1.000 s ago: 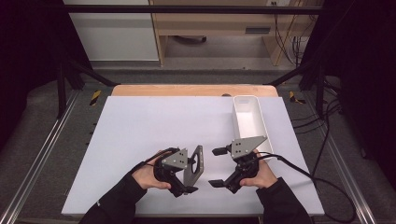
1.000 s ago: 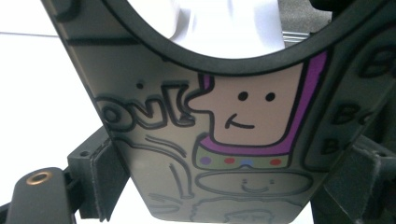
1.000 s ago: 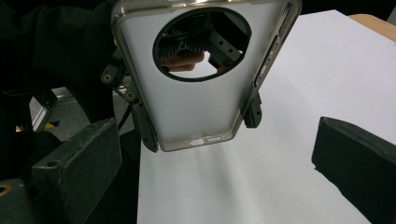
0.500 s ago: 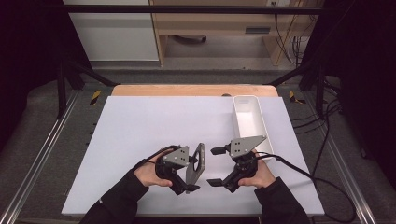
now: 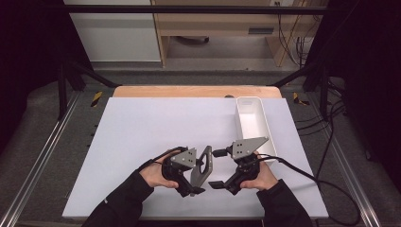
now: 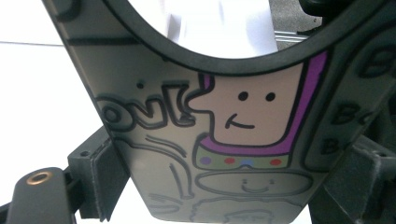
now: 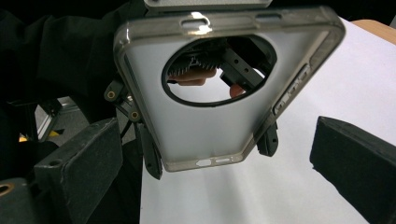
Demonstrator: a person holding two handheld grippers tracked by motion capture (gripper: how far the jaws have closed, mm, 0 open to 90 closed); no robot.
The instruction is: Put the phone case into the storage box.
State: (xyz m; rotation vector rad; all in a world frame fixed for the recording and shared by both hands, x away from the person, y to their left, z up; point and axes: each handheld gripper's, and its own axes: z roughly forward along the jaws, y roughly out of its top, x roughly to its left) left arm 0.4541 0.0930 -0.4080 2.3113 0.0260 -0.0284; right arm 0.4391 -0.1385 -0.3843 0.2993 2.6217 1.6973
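Observation:
A grey phone case (image 5: 204,163) with a round camera hole stands on edge above the white mat, and my left gripper (image 5: 195,177) is shut on its long sides. In the left gripper view the case's printed cartoon back (image 6: 243,121) sits between the pads (image 6: 100,179). My right gripper (image 5: 216,169) is open just right of the case, one jaw higher than the other, and touches nothing. In the right gripper view the case's plain inner side (image 7: 205,126) faces me between my wide-apart pads (image 7: 81,161), a short way ahead.
A white rectangular tray (image 5: 259,135) lies at the right of the mat (image 5: 142,127), just beyond my right hand. A cable (image 5: 302,172) trails from the right gripper off the mat's right side. A wooden table edge (image 5: 189,91) runs behind.

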